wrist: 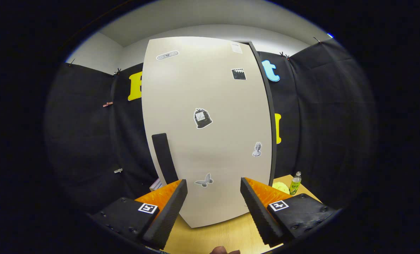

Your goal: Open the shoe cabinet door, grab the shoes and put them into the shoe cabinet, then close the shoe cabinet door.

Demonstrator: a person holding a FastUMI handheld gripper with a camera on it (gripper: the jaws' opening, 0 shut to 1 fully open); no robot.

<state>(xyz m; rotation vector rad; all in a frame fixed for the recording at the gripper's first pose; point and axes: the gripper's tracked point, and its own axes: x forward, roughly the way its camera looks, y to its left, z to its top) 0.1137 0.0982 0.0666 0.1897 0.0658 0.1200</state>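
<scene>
The gripper (213,185) points straight at the shoe cabinet door (206,134), and its two fingers (167,211) are spread wide apart with nothing between them. The fingers are raised a little above the wooden table (217,234) and they do not touch the door; the lower part of the door shows in the gap between them. The door is pale and flat, and it stands upright on the table just ahead of the fingertips. It looks closed, or nearly so, though the dark edge (268,116) on its right side makes it hard to tell if it stands slightly ajar. A dark upright handle (165,158) sits low on the left part of the door, just above the left finger. Several stickers are on the door: a butterfly sticker (204,181) between the fingers, a dark bell-shaped sticker (202,118) in the middle, a small bust sticker (257,149) to the right, and a clapperboard sticker (238,74) near the top. Beyond the right finger, a small bottle (295,183) with a green label stands on the table beside the cabinet, and a pale yellow object (280,187) lies just next to it. A small part of the person's hand (225,251) appears below the fingers, at the near edge of the table.
</scene>
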